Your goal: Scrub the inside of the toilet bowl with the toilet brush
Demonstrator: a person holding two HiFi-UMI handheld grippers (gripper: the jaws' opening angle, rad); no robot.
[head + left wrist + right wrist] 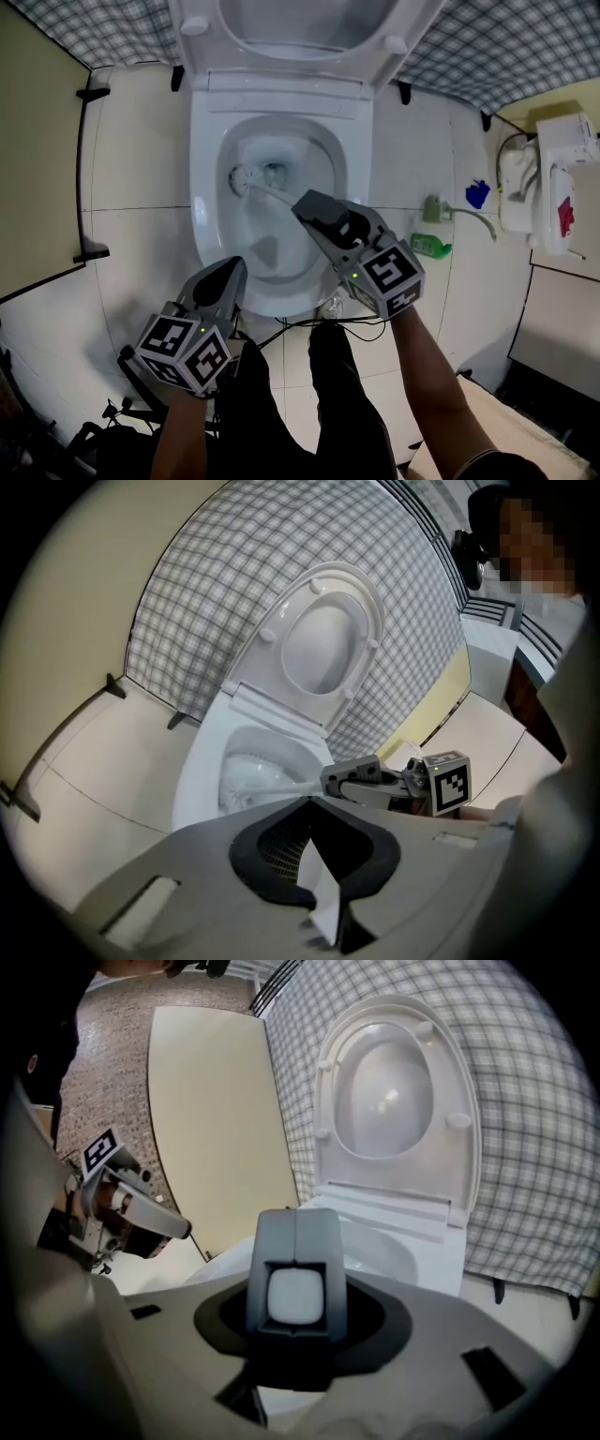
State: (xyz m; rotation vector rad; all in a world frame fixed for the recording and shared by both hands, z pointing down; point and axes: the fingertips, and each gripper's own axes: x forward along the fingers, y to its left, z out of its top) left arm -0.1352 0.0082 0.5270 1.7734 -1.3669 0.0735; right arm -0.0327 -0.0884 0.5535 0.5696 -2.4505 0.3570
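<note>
White toilet (208, 187), checked wall (525, 47), green bottle (431, 246)

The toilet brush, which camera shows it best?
The head view: the toilet brush shows nearly whole, head down in the toilet bowl, handle running to the right gripper. The left gripper view shows it side-on and smaller. The right gripper view shows only the handle's end between its jaws.

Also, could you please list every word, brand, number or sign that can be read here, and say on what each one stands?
No text can be read in any view.
Green bottle on the floor: label too small and blurred to read.
White unit at the right: a blurred red mark, no legible letters.
Left marker cube and right marker cube: black-and-white square patterns only, no letters or digits.
</note>
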